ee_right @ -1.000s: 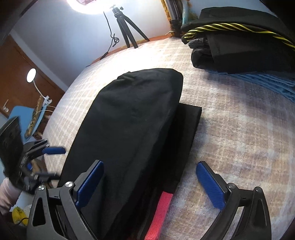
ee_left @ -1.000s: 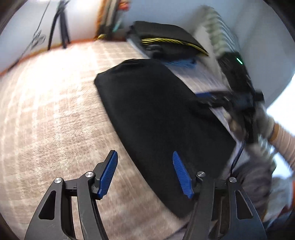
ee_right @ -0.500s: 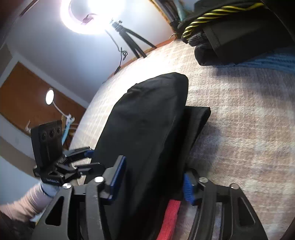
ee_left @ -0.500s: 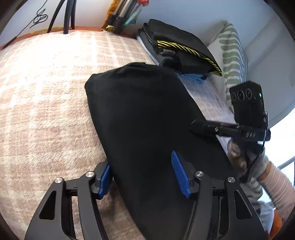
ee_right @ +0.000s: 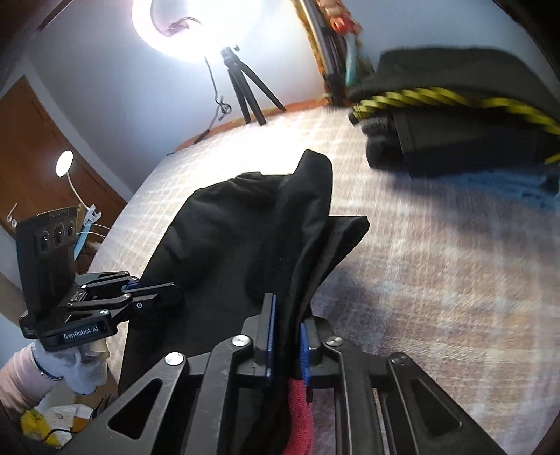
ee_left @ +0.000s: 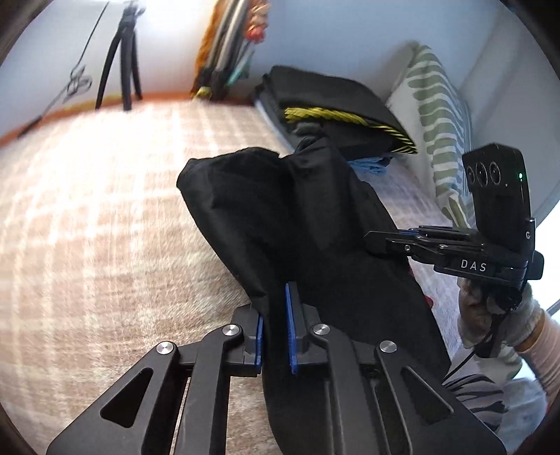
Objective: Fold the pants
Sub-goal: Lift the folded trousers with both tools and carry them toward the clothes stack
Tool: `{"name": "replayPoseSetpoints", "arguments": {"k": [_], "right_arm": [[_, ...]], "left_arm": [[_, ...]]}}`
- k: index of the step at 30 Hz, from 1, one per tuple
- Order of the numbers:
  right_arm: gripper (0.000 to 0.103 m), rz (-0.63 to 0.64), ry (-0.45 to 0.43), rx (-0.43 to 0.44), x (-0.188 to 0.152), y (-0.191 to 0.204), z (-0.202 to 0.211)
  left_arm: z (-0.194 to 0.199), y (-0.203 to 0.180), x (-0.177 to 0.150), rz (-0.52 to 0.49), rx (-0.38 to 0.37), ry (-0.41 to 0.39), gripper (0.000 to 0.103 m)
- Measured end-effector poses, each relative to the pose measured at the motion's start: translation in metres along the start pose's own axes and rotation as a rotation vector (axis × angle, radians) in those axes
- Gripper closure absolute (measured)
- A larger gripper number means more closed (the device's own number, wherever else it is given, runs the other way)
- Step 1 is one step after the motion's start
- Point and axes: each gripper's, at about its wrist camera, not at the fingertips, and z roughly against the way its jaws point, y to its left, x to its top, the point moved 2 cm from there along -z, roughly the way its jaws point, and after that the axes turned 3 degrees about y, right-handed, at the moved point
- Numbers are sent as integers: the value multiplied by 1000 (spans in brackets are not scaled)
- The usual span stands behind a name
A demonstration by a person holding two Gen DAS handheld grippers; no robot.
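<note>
The black pants lie folded lengthwise on the checked bed cover and are lifted at the near end. My left gripper is shut on the near left edge of the pants. My right gripper is shut on the near right edge of the pants, where a red band shows. Each gripper also shows in the other's view: the right gripper and the left gripper both pinch the cloth. The far end of the pants rises in a bunched fold.
A stack of folded dark clothes with a yellow cord sits at the far right of the bed, over blue cloth. A green-striped pillow lies against the wall. A tripod and ring light stand behind the bed.
Both grippers came down over the near edges of the pants and closed on them. The near end is now lifted and the cloth bunches toward the far end.
</note>
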Motion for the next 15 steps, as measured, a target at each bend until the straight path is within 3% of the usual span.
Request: {"name": "replayPoseSetpoints", "arguments": {"k": [8, 15], "right_arm": [[97, 30, -83, -47, 1, 20, 31], [98, 40, -181, -66, 21, 27, 70]], "left_arm": [[24, -17, 7, -74, 12, -74, 96], [45, -31, 51, -118, -13, -175, 96]]}}
